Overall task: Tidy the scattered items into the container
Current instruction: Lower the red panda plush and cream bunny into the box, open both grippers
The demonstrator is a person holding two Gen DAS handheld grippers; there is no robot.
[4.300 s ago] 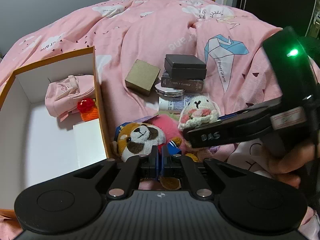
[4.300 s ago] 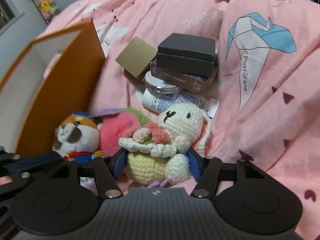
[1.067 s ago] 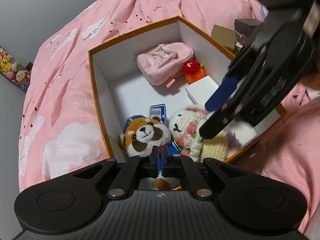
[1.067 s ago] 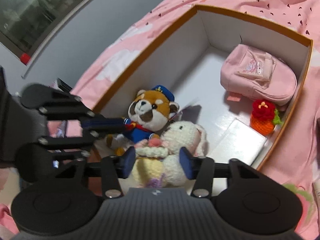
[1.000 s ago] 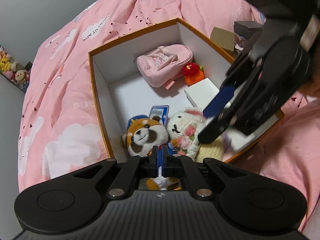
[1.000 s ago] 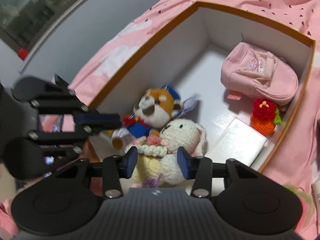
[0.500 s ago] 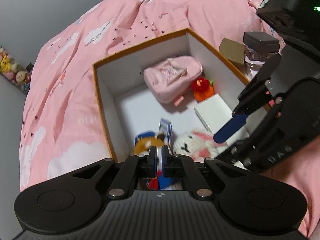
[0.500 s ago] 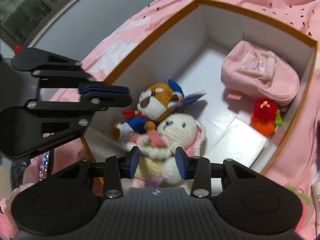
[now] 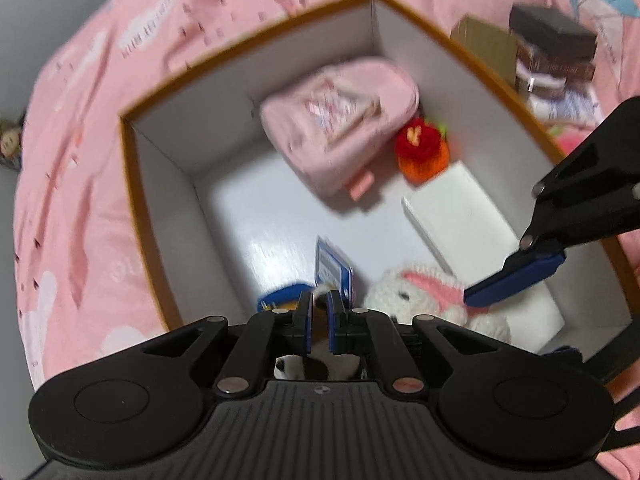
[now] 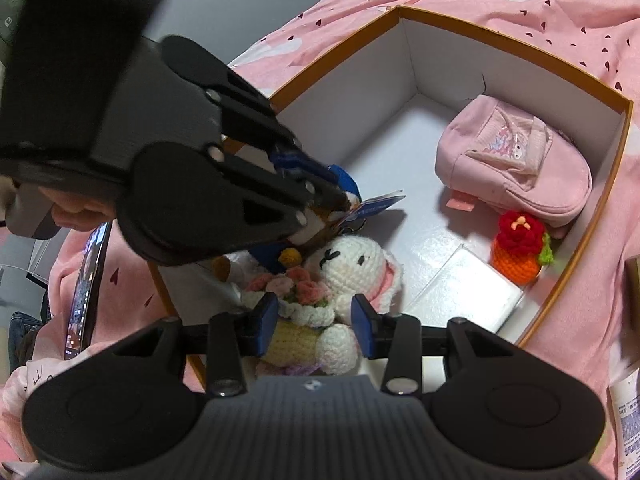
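My left tool (image 9: 319, 322) is opening around the fox plush (image 10: 320, 220) just left of the rabbit (image 10: 352, 264), which my right tool (image 10: 314, 326) grips inside the box (image 10: 516, 46).

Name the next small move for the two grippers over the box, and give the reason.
Probably open the right gripper: its pads clamp the crochet bunny, which already sits inside the box. The left gripper is opening, the fox plush between its jaws.
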